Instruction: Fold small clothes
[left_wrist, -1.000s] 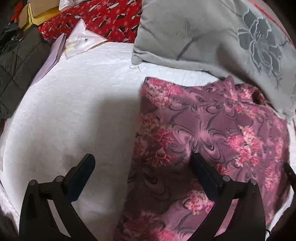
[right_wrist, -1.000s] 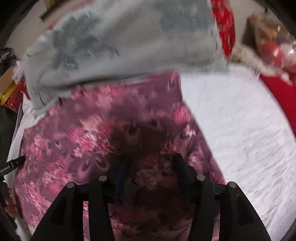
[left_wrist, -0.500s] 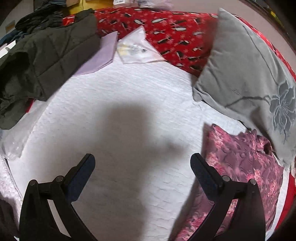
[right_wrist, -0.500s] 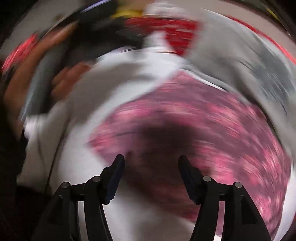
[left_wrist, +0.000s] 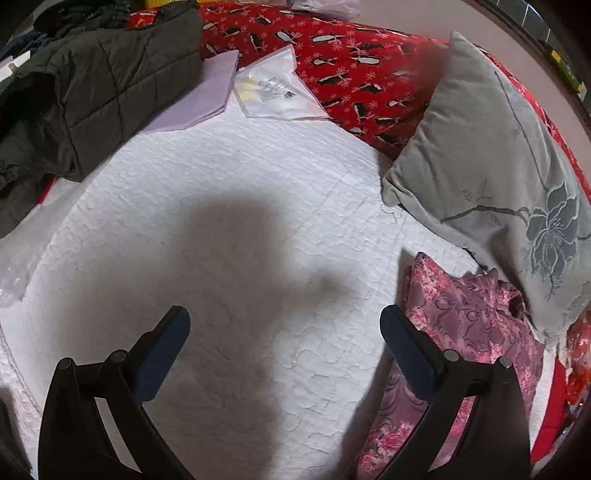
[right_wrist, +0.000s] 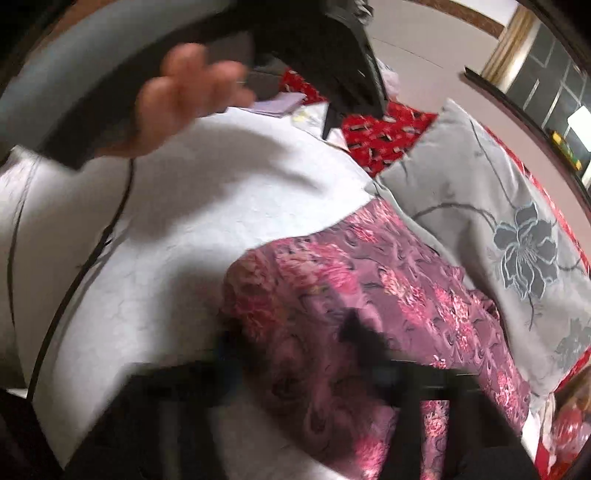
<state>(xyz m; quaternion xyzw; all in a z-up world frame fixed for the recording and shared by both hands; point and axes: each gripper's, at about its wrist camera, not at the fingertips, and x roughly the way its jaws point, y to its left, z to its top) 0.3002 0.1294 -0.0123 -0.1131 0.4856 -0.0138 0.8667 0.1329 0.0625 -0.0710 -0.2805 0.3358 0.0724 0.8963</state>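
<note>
Left wrist view: left gripper (left_wrist: 284, 328) gapes wide over the bare white quilt (left_wrist: 229, 192), holding nothing. Floral garment (left_wrist: 465, 325) lies right of it, against the grey pillow (left_wrist: 491, 155). Looks thin, limp, light; best pinched at an edge or corner. Right gripper (right_wrist: 295, 362) is blurred, jaws closing over that cloth; grip unconfirmed.

The small cloth (left_wrist: 469, 325) is purple with pink flowers. The pillow (left_wrist: 491, 158) is grey with a dark flower. The quilt (left_wrist: 258, 192) is white, the blanket (left_wrist: 354, 55) red, the jacket (left_wrist: 92, 92) dark green.
</note>
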